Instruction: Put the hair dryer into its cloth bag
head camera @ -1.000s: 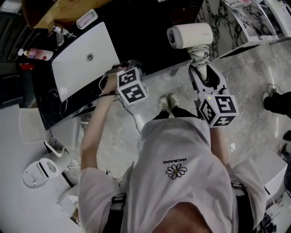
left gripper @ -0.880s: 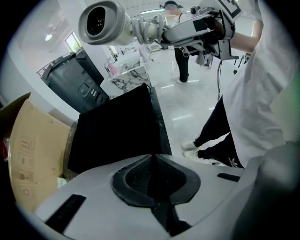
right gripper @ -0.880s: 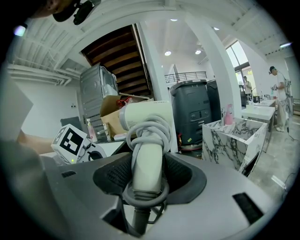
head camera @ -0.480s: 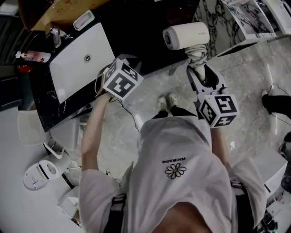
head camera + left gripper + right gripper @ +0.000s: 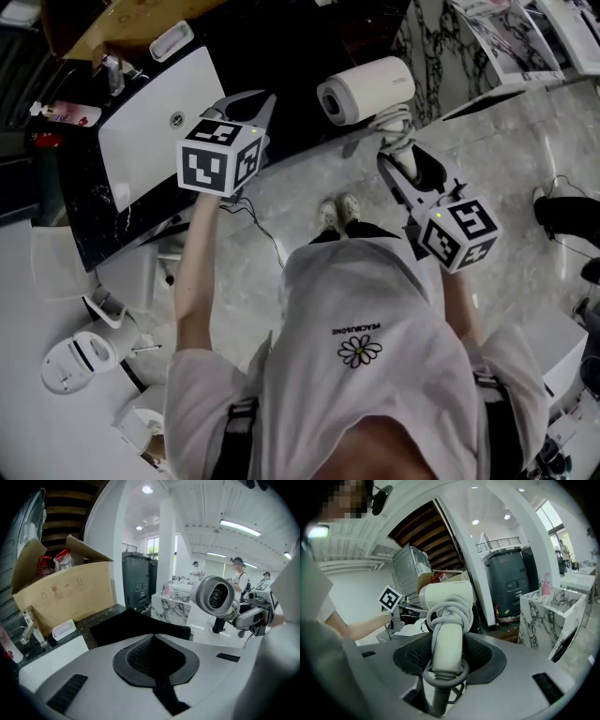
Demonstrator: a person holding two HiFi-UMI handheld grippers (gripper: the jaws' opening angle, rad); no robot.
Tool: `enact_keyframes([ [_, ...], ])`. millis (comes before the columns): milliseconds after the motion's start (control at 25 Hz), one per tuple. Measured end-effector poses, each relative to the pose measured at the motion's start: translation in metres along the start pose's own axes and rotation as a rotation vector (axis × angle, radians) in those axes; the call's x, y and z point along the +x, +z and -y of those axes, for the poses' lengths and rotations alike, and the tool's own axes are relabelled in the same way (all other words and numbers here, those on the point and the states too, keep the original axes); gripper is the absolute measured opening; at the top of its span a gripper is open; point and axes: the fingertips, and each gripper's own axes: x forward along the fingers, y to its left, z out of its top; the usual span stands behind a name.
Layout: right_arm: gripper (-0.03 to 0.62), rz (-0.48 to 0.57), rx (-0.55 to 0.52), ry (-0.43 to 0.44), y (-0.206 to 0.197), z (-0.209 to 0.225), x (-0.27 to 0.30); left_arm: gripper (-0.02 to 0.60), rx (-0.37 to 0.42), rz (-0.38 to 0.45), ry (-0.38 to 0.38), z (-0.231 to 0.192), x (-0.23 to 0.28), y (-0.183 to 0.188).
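A white hair dryer (image 5: 366, 87) with its cord wound round the handle is held upright by its handle in my right gripper (image 5: 401, 159). In the right gripper view the handle (image 5: 447, 630) fills the gap between the pads. My left gripper (image 5: 255, 101) is raised over the dark counter, jaws shut on the black cloth bag (image 5: 136, 626), which spreads out just beyond the pads (image 5: 140, 658). The left gripper view also shows the dryer's barrel (image 5: 214, 596) at the right, apart from the bag. Against the black counter, the bag is hard to make out in the head view.
A white sink (image 5: 159, 122) is set in the black counter (image 5: 89, 216). An open cardboard box (image 5: 61, 588), a soap dish (image 5: 63, 629) and a faucet (image 5: 29, 625) stand at the back left. Dark bins (image 5: 138, 581) and a marble counter (image 5: 171, 604) lie beyond. The person's shoes (image 5: 342, 211) stand on the marble floor.
My left gripper has closed, risen from the counter edge and rolled, its marker cube now higher and further left. The right gripper with the dryer has drifted slightly left.
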Motion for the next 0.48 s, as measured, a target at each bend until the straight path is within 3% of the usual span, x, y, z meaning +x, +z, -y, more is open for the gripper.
enact_keyframes([
  [200,0.195,-0.066,0.066,0.128,-0.015,-0.016,-0.005,0.018,0.037,-0.008,0.001,0.004,-0.001,0.001],
  [480,0.195,-0.288,0.253,0.462,-0.038,-0.049,0.002,0.018,0.073,-0.004,0.003,0.003,-0.001,0.002],
])
